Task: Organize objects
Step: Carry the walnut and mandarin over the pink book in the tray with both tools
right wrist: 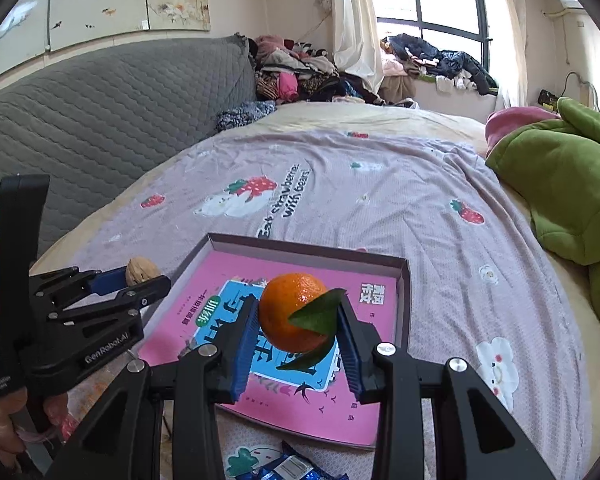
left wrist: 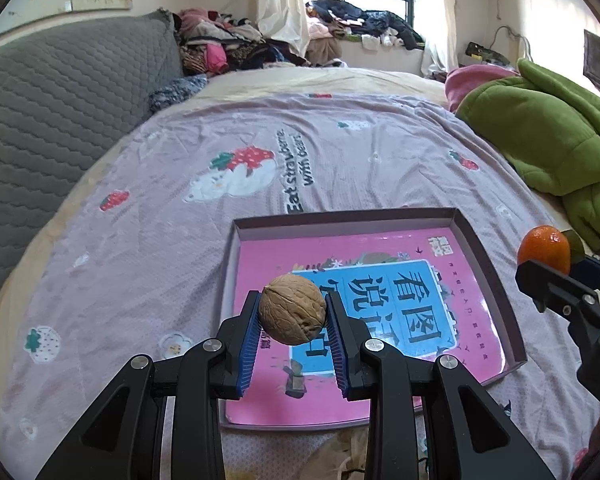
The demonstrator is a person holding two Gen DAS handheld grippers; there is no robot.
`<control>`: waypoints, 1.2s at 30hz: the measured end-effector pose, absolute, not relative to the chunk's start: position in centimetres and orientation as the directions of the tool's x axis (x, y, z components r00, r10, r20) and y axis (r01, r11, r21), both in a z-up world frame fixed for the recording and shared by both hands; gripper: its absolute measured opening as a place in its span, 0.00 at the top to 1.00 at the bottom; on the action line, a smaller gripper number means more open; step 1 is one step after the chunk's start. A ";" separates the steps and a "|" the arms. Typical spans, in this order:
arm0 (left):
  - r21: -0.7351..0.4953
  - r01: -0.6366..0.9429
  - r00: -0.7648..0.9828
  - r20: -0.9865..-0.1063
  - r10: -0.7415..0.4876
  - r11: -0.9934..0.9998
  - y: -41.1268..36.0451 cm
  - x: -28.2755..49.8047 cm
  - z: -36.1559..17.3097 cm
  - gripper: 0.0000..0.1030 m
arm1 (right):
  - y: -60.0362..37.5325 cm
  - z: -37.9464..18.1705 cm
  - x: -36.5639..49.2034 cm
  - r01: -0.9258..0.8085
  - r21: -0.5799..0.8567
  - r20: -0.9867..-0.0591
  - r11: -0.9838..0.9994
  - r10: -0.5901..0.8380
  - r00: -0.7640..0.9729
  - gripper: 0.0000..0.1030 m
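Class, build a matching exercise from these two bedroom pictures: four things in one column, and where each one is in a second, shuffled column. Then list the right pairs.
Things
1. walnut
2. orange
3. pink book
4. green blanket

Places
A. lying inside the shallow box
B. heaped at the right edge of the bed
C. gripped in the left claw
D. gripped in the right claw

Pairs: 1-C, 2-D, 3-A, 4-B
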State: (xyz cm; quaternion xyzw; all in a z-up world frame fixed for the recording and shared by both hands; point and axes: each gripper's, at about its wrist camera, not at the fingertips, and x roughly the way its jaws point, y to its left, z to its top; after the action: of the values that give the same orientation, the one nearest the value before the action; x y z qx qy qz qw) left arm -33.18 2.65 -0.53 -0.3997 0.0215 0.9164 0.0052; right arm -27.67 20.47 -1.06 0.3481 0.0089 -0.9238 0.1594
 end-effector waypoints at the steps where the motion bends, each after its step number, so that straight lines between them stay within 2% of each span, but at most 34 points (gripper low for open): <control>1: 0.037 -0.029 -0.676 -0.737 -0.008 -0.999 2.6 -33.4 -0.7 0.69 | 20.5 -1.3 -27.9 0.301 0.093 -0.651 -0.949 -0.287 -0.703 0.63; 24: 0.084 -0.065 -0.565 -0.824 -0.032 -0.994 3.2 -37.3 -6.2 0.69 | 19.0 -6.9 -30.9 0.328 0.049 -0.740 -0.943 -0.255 -0.622 0.63; 36: 0.063 -0.070 -0.519 -0.855 -0.018 -0.996 3.3 -38.1 -8.0 0.69 | 19.0 -9.2 -32.0 0.317 0.048 -0.783 -0.947 -0.233 -0.577 0.63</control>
State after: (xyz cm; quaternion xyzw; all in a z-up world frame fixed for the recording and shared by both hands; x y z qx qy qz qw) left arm -38.11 3.28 -7.99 -0.4902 0.0448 0.8704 0.0148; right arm -31.98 19.01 -9.19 0.4332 0.0488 -0.8865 0.1551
